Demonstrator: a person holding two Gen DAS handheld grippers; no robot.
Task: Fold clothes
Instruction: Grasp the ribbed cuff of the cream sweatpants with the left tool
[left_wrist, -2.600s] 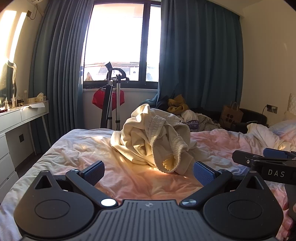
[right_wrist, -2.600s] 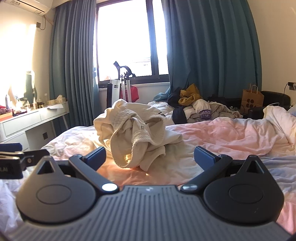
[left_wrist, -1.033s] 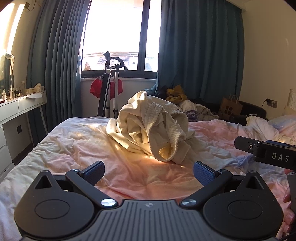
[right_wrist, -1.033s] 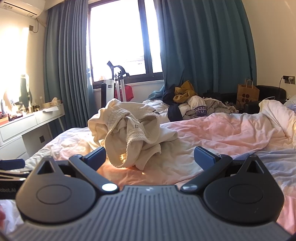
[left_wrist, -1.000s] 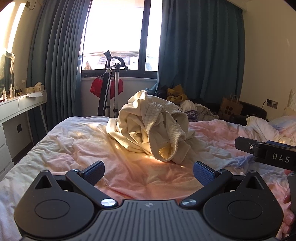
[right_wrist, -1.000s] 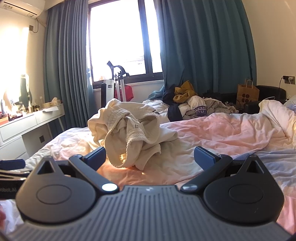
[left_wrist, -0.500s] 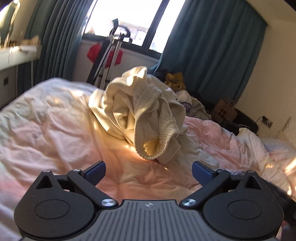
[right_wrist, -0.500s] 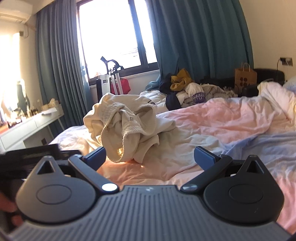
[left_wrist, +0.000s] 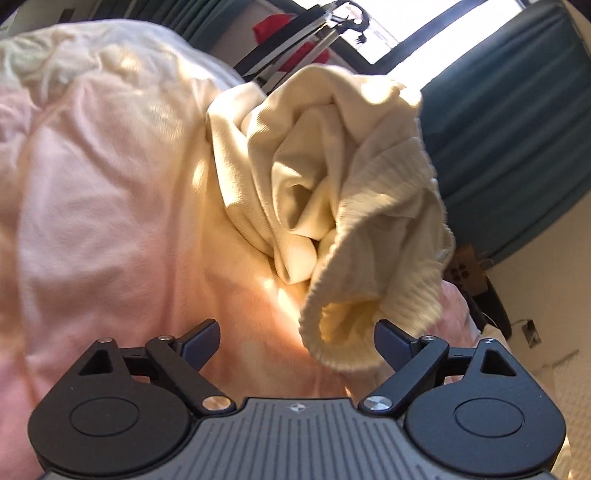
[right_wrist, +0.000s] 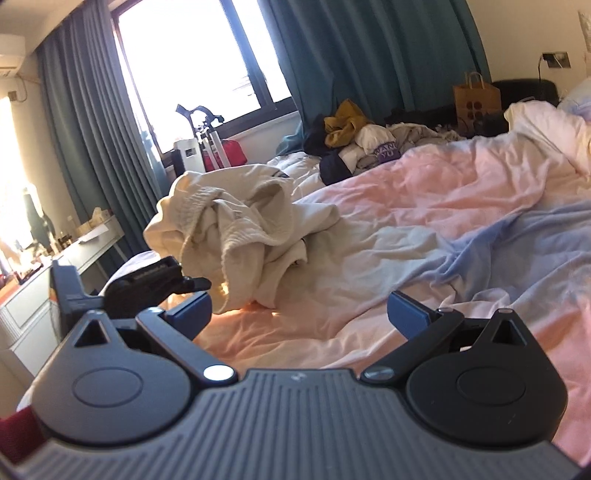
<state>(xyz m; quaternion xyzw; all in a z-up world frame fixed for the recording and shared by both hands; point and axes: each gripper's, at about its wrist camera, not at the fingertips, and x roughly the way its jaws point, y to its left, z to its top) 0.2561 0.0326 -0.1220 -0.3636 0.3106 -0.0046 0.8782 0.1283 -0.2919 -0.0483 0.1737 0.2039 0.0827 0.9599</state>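
I see a bright window (right_wrist: 192, 74) between teal curtains (right_wrist: 369, 48) far off, a white dresser (right_wrist: 55, 273) left, a pink-sheeted bed (right_wrist: 461, 206) near.

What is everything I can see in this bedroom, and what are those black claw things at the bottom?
cream garment: one, crumpled in a heap on the bed, ribbed cuff toward the left gripper
bedcover: one, pink fading to pale blue, rumpled
clothes pile: one heap, mustard, white, dark and grey, at the far edge of the bed
curtains: teal, on both sides of the window
window: one, bright, dark frame
paper bag: one, brown, by the far wall
dresser: one, white, at the left, small items on top
left gripper: black with blue pads, jaws open and just been closing, cuff between them, not pressed
right gripper: black with blue pads, open, empty
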